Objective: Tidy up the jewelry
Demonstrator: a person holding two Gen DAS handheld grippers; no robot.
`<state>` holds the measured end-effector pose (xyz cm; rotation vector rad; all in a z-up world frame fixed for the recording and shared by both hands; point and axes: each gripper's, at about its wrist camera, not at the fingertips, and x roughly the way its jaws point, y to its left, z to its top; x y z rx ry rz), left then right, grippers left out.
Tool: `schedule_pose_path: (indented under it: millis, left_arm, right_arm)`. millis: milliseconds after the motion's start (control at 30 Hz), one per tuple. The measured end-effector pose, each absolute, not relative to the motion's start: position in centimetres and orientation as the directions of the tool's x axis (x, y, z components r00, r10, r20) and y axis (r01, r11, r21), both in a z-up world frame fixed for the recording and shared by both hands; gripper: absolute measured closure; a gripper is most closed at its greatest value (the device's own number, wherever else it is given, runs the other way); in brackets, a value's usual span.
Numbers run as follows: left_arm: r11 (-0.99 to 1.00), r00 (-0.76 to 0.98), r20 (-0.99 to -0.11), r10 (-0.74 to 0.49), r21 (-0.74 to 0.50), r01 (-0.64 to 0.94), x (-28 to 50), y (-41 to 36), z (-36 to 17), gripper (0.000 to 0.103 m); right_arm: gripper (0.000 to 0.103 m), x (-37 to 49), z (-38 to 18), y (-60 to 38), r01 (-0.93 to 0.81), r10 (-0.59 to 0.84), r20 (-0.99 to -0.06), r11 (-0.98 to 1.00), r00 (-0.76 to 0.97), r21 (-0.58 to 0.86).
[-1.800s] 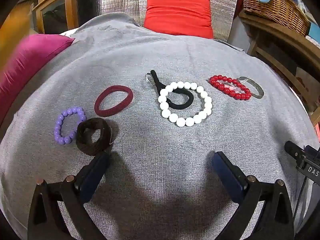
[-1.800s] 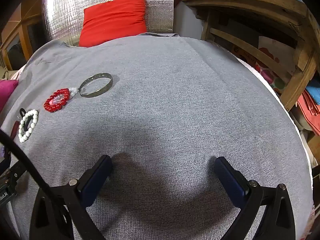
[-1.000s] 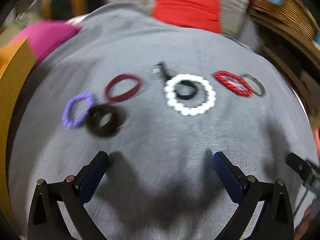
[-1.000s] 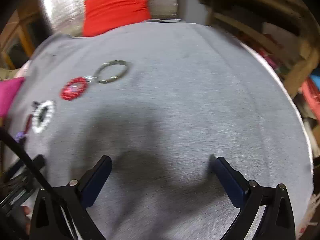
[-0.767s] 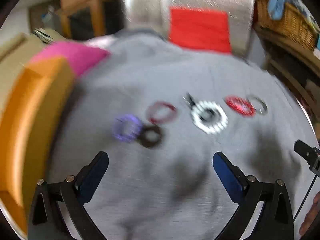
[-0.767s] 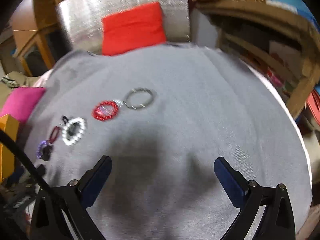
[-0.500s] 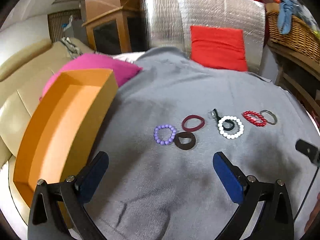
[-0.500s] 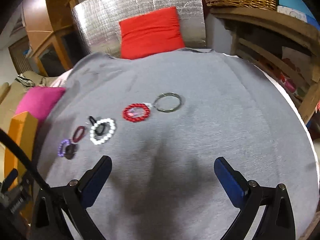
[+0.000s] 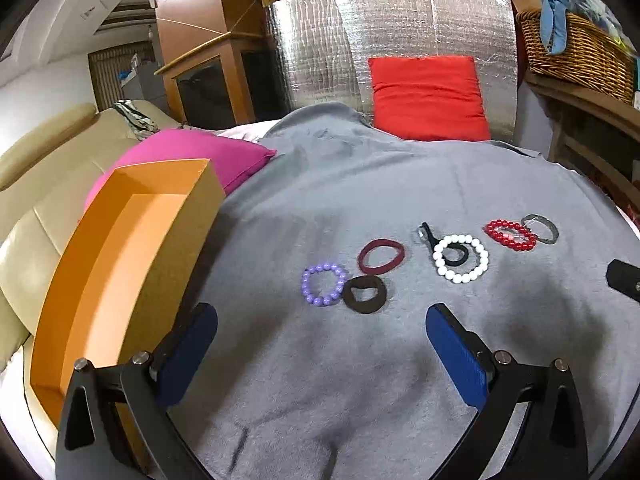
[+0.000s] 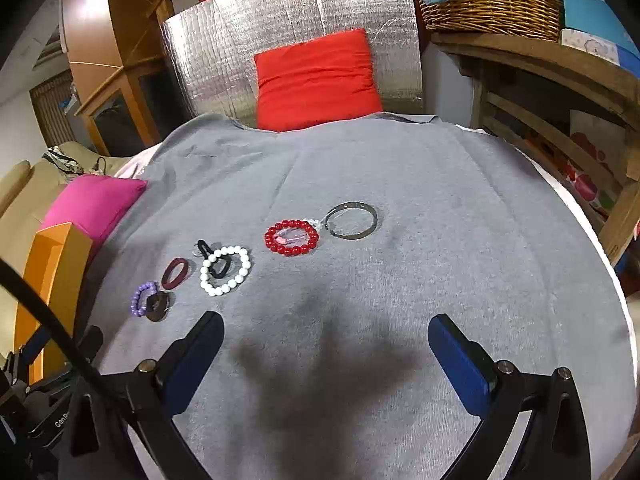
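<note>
— Fingers (image 9: 454, 346)?
— Yours, blue-padded on both the left gripper (image 9: 320, 340) and right gripper (image 10: 325, 346): spread wide, empty, above the grey knit cloth (image 9: 360, 380).
— Stock?
— Purple bead bracelet (image 9: 323, 284) touching a dark fabric band (image 9: 364, 294); maroon elastic band (image 9: 381, 256); white bead bracelet (image 9: 461, 258) over a black loop; red bead bracelet (image 10: 291, 237); metal bangle (image 10: 351, 220). Orange open box (image 9: 116, 264) at your left.

Both claws, left (image 9: 320, 334) and right (image 10: 325, 338), have seemingly lifted back, revealing the orange box (image 9: 120, 264).
</note>
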<state>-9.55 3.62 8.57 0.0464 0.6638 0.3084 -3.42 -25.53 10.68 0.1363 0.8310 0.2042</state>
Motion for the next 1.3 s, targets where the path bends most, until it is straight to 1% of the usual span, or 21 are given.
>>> schedule_pose_path:
  millis: [333, 1033, 1100, 1233, 1300]
  left_arm:
    - [0.960, 0.736, -0.617, 0.278, 0.144, -0.242, -8.4, 2.6, 8.4, 0.000]
    - [0.955, 0.724, -0.625, 0.292, 0.150, -0.255, -8.3, 3.7, 8.4, 0.000]
    - [0.956, 0.713, -0.639, 0.288, 0.145, -0.256, -8.0, 4.0, 8.2, 0.000]
    - [0.955, 0.648, -0.714, 0.265, 0.103, -0.277, -7.0, 5.9, 6.9, 0.000]
    - [0.954, 0.616, -0.750, 0.242, 0.067, -0.293, -6.5, 7.2, 6.1, 0.000]
  right_arm:
    - [0.000, -1.9, 10.0, -25.0, -0.126, 0.241, -0.738, 0.970, 0.630, 0.209]
    - [0.000, -1.6, 9.7, -23.8, -0.139, 0.267, -0.735, 0.963, 0.623, 0.232]
    - [0.000, -1.3, 9.6, -23.5, -0.148, 0.275, -0.737, 0.961, 0.617, 0.236]
    - [0.000, -0.3, 8.8, -22.5, -0.175, 0.332, -0.734, 0.942, 0.593, 0.285]
    - [0.007, 0.5, 8.1, -21.4, -0.196, 0.372, -0.738, 0.927, 0.563, 0.318]
